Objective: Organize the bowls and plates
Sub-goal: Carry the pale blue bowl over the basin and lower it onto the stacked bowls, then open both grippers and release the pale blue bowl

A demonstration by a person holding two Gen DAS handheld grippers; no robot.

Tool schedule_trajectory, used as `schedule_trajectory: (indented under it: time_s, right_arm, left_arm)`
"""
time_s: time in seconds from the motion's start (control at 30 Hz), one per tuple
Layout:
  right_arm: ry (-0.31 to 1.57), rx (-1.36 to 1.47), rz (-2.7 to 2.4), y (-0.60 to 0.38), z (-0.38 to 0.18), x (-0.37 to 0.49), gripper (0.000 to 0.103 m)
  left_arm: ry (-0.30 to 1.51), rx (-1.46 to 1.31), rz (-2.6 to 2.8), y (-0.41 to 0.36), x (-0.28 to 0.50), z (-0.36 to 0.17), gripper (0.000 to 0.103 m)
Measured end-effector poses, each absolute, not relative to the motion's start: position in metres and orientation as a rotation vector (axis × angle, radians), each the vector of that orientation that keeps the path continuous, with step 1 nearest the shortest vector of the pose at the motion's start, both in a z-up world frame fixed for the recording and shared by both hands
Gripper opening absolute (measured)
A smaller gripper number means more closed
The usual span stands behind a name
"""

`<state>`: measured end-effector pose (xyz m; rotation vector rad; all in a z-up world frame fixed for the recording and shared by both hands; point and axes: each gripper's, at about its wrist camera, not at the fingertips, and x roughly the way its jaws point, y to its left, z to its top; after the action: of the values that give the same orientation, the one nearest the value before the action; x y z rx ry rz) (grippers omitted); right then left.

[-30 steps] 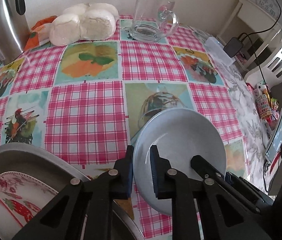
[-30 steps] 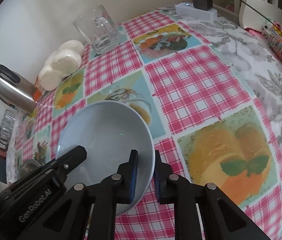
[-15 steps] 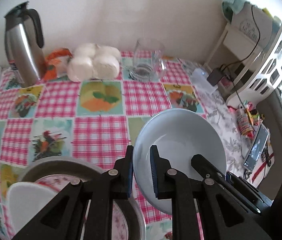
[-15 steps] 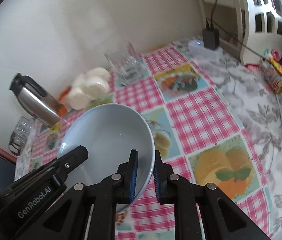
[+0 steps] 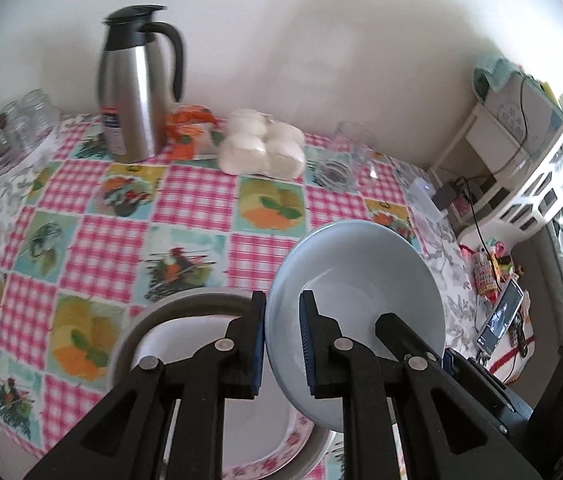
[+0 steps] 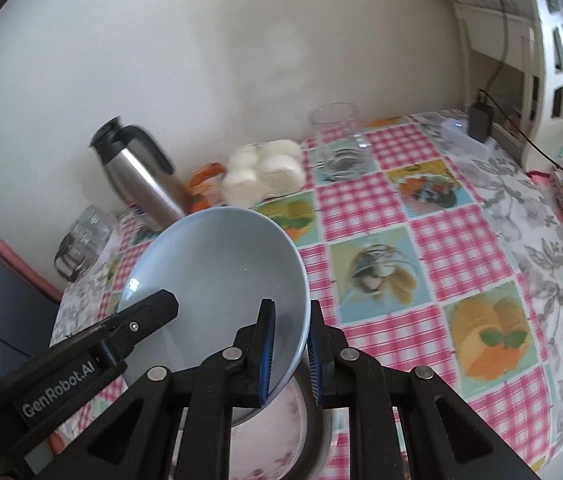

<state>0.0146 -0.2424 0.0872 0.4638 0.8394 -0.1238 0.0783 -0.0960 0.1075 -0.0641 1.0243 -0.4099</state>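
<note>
Pale blue bowl [image 5: 355,280], near rim hidden behind both grippers' fingers [image 5: 256,344]

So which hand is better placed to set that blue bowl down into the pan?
Probably the left. Both grippers pinch the blue bowl's rim from opposite sides, but the left gripper sits right over the grey pan with the plates, while the right gripper is on the bowl's far side.

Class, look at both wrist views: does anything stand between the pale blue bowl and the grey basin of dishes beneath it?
Nothing visible does. The left claw and right claw each pinch the rim of the pale blue bowl, held over the grey basin. Only a white dish already lies inside.
</note>
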Motion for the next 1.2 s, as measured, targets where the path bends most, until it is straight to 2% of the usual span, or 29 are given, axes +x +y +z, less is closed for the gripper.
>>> schedule_trajectory:
  time_s: [0.5,0.93,1.07,1.17,1.2]
  right_arm:
    - [0.947,0.353,-0.042,-0.169,0.068,0.011,0.019]
    - [0.978,0.228,-0.113,-0.155,0.061,0.014,0.022]
    - [0.962,0.243,-0.12,-0.161,0.065,0.013,0.042]
    - [0.959,0.268,-0.126,-0.166,0.065,0.011,0.051]
    - [0.958,0.277,-0.129,-0.167,0.064,0.01,0.059]
  left_arm:
    - [1.1,-0.152,-0.354,-0.019,0.064,0.083,0.016]
    - [1.123,-0.19,-0.358,-0.007,0.068,0.074,0.016]
    - [1.125,-0.193,-0.338,-0.004,0.069,0.073,0.016]
    - [1.114,-0.197,-0.321,-0.001,0.069,0.076,0.018]
    - [1.113,-0.197,-0.321,0.0,0.069,0.076,0.019]
